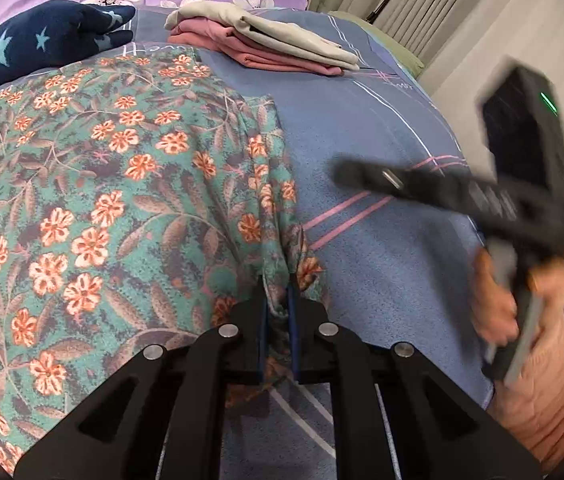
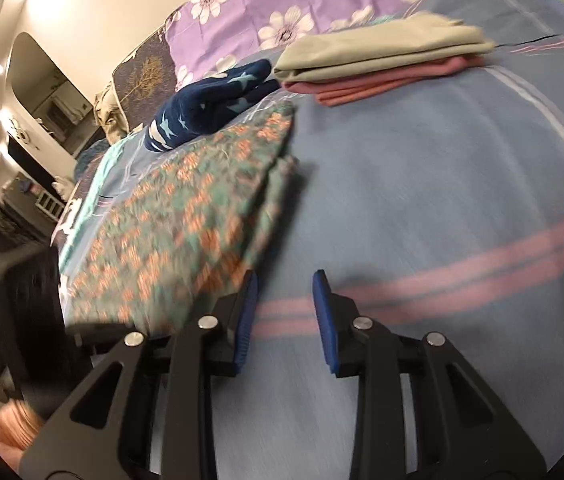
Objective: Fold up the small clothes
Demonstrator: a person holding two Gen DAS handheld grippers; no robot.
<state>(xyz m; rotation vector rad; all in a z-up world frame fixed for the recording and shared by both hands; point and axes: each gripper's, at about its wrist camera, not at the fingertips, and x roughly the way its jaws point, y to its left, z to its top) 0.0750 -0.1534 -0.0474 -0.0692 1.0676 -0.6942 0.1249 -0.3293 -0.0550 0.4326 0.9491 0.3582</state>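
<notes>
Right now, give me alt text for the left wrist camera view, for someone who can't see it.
The left gripper is shut on the near edge of a floral garment spread on a blue bedspread. The right gripper, blurred, hovers alongside; folded pink and beige clothes are stacked behind.

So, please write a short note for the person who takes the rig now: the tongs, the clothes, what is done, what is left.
Left tongs: shut on the near edge of the floral garment, which lies spread on the bed.
Right tongs: open, empty, over bare blanket beside the garment.
Done: beige and pink pieces folded and stacked at the far side.
Left: fold the floral garment; the navy star piece lies unfolded behind it.
</notes>
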